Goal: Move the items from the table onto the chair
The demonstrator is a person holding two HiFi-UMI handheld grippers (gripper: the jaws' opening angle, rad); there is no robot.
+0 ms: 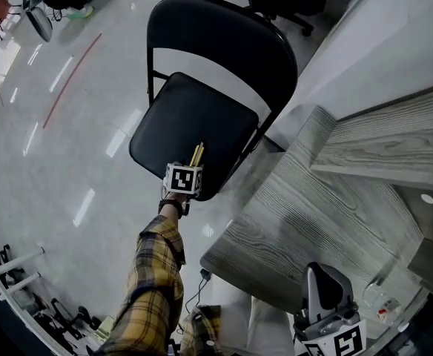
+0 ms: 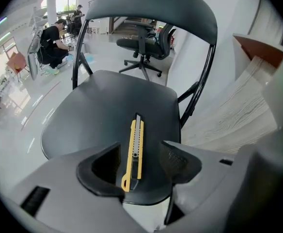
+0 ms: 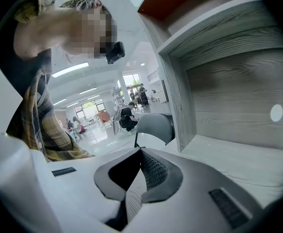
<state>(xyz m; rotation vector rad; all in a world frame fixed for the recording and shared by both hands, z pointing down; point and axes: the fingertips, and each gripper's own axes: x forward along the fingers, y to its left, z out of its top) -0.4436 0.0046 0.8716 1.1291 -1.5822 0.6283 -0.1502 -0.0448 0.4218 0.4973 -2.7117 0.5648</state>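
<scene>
The knife [image 2: 134, 152], yellow with a black slider, lies flat on the seat of the chair [image 2: 102, 110], toward the seat's front edge, its blade end pointing at the chair's backrest. The left gripper [image 2: 141, 147] hovers just over that front edge with its jaws released and spread to either side of the knife, neither pad touching it. A plaid sleeve [image 1: 153, 288] reaches toward the chair from the front and carries this gripper. The tabletop [image 1: 313, 213], grey wood grain, stands just beside the chair on the person's right, with a shelf [image 1: 379, 147] of the same wood on it. The right gripper [image 3: 140, 154] is over the tabletop, well apart from the chair, its jaws clenched tip to tip with nothing between them
</scene>
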